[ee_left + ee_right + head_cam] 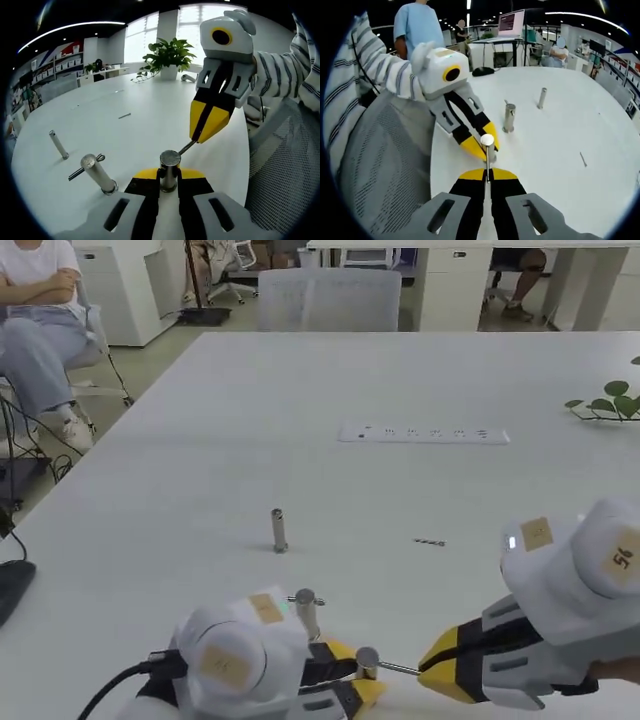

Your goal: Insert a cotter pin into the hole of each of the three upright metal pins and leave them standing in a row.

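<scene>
While desks (478, 280) sit behind, table (200, 430) bears pins (279, 530), pwr strip (423, 434).

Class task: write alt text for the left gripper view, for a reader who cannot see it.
The left hand-held gripper clamps an upright metal pin while the right hand-held gripper holds a cotter pin at its side. Left of them stand a second pin with a fitted cotter pin and a bare third pin.
</scene>
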`<action>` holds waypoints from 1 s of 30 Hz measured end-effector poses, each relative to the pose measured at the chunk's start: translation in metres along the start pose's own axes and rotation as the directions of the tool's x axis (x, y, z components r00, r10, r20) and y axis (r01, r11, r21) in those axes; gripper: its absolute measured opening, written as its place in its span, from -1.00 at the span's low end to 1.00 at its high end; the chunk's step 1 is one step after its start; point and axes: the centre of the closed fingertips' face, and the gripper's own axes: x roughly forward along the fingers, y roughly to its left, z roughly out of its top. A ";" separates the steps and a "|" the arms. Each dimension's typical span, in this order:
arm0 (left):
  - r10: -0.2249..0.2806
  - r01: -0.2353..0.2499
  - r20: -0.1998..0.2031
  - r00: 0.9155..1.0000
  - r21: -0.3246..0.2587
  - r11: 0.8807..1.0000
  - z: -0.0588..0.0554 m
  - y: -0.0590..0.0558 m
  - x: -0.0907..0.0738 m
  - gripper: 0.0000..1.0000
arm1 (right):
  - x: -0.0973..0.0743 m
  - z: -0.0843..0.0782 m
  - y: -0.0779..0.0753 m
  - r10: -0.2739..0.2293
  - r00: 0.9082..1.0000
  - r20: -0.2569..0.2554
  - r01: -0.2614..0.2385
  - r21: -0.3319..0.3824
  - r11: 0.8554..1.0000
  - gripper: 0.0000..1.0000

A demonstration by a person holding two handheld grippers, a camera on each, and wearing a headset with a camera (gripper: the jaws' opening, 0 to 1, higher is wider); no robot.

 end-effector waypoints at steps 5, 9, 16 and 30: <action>-0.005 0.005 -0.002 1.000 0.002 1.000 0.000 -0.002 0.001 -0.77 | 0.002 0.000 0.000 0.002 1.000 -0.001 -0.002 -0.009 1.000 -0.93; -0.003 0.003 -0.002 1.000 -0.006 1.000 0.000 -0.003 0.002 -0.77 | 0.003 0.001 0.000 0.003 1.000 0.003 -0.003 -0.024 1.000 -0.93; 0.003 -0.003 0.001 1.000 -0.018 1.000 0.001 -0.003 0.002 -0.77 | 0.005 0.002 -0.001 0.002 1.000 0.010 -0.001 -0.029 1.000 -0.93; -0.001 0.001 0.004 1.000 -0.030 1.000 0.001 -0.004 0.003 -0.77 | 0.005 0.001 -0.001 -0.014 0.999 0.050 0.016 -0.030 0.999 -0.93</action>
